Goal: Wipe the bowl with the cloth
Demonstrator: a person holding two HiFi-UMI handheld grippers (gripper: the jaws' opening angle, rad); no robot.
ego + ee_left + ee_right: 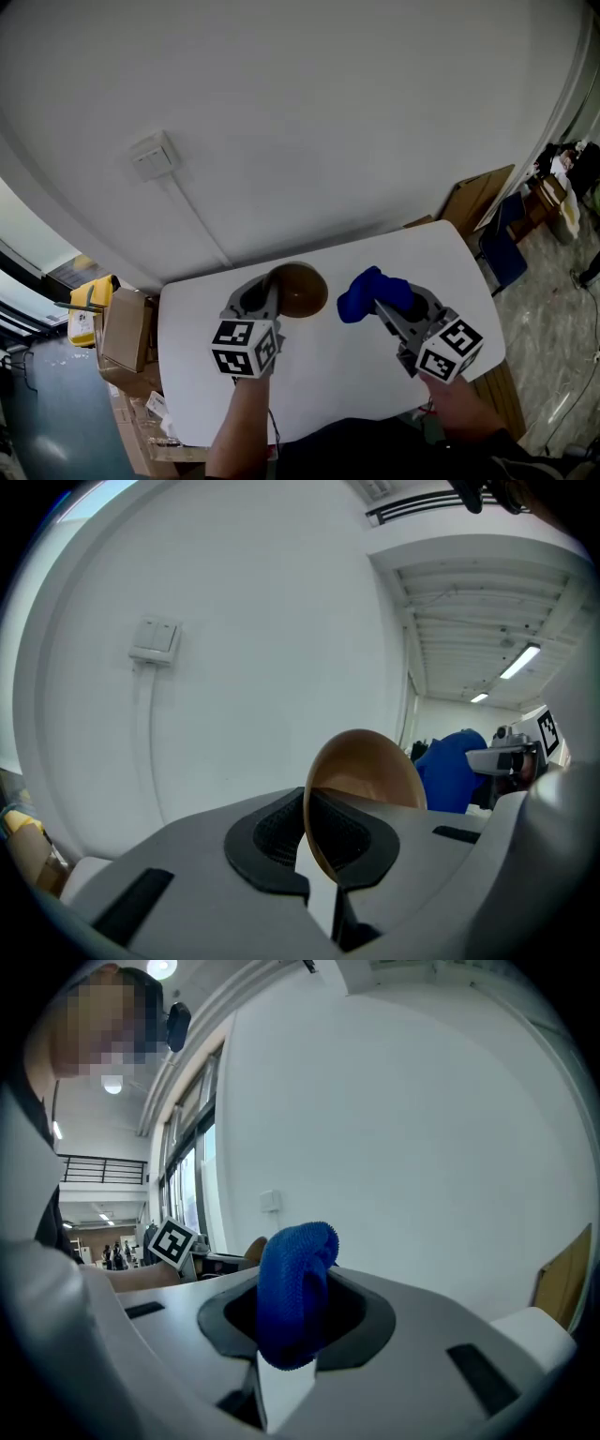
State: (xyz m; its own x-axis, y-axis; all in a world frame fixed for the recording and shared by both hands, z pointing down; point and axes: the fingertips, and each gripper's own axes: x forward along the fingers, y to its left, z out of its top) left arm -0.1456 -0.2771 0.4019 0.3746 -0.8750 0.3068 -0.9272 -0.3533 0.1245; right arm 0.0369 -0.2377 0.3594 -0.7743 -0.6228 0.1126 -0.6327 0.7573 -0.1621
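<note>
The left tongs (pixel 273 298) pinch the stiff, light bowl (pixel 300 289) by its rim; the right tongs (pixel 384 312) clench the soft cloth (pixel 367 292) beside it.

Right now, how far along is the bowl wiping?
Done: both pickups. The left gripper is clamped on the rim of the bowl, the right gripper on the blue cloth. In hand: both held side by side over the table, a gap between them. Left: the wiping itself, not yet begun.
</note>
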